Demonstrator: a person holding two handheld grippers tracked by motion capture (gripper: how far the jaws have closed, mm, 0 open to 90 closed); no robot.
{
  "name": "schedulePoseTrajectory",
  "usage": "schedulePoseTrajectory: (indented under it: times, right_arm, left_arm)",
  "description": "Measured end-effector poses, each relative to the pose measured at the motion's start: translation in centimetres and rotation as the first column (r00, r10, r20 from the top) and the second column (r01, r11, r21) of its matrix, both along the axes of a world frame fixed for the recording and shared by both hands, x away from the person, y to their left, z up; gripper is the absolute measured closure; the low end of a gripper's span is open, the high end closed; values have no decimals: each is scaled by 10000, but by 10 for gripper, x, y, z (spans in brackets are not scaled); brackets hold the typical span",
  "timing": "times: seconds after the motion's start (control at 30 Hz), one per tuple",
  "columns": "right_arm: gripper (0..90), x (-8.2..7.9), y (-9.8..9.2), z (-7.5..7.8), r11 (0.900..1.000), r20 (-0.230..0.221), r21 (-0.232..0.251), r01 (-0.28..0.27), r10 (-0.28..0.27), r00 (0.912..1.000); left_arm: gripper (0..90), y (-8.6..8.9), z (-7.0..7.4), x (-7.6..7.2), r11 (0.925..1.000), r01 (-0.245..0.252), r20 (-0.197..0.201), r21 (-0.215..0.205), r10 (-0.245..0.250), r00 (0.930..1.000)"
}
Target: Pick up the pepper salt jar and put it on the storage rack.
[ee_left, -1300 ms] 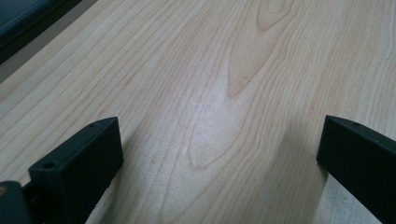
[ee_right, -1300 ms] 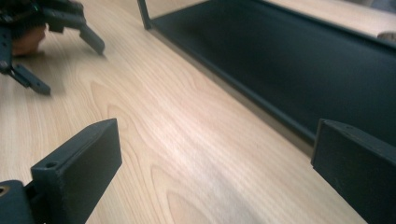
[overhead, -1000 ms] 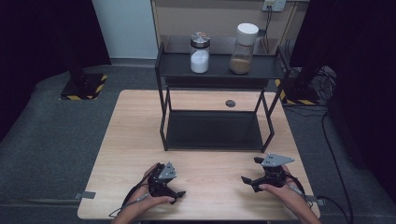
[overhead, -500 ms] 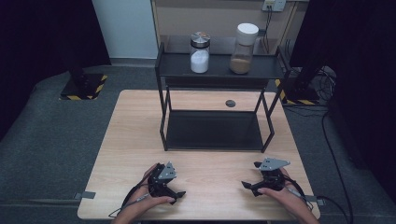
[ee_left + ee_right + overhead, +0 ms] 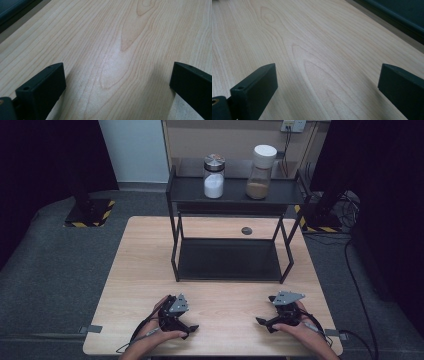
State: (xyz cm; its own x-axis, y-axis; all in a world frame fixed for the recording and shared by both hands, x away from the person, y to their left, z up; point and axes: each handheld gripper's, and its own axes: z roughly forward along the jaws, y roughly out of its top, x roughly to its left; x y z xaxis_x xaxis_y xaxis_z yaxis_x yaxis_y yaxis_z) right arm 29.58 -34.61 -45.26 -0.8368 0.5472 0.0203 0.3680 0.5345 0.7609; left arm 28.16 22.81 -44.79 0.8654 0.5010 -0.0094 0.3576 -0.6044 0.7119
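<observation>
My left gripper [image 5: 189,330] rests on the wooden table [image 5: 145,260] near its front edge, held by a hand, and points right. My right gripper [image 5: 262,324] rests at the front right and points left. In the left gripper view the left gripper [image 5: 117,75] is open, its jaws wide apart over bare wood. The right gripper [image 5: 328,75] in its own view stands open the same way, with nothing between its jaws.
A black two-tier shelf [image 5: 235,192] stands at the back middle of the table. On its top tier are a glass jar of white powder [image 5: 214,177] and a white-lidded jar of brown powder [image 5: 261,172]. A small dark disc [image 5: 246,230] lies on the table behind the lower tier.
The right gripper has shifted slightly to the left and toward the front edge. The left gripper has not moved.
</observation>
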Motion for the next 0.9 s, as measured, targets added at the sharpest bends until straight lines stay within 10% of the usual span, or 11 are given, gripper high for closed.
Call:
schedulePoseTrajectory:
  times: [0.9]
  right_arm:
    - [13, 4, 14, 3, 9983, -210, -587, -51, 38, 9998]
  left_arm:
    - [0, 0, 0, 1, 10000, 50, 0, 25, -50, 10000]
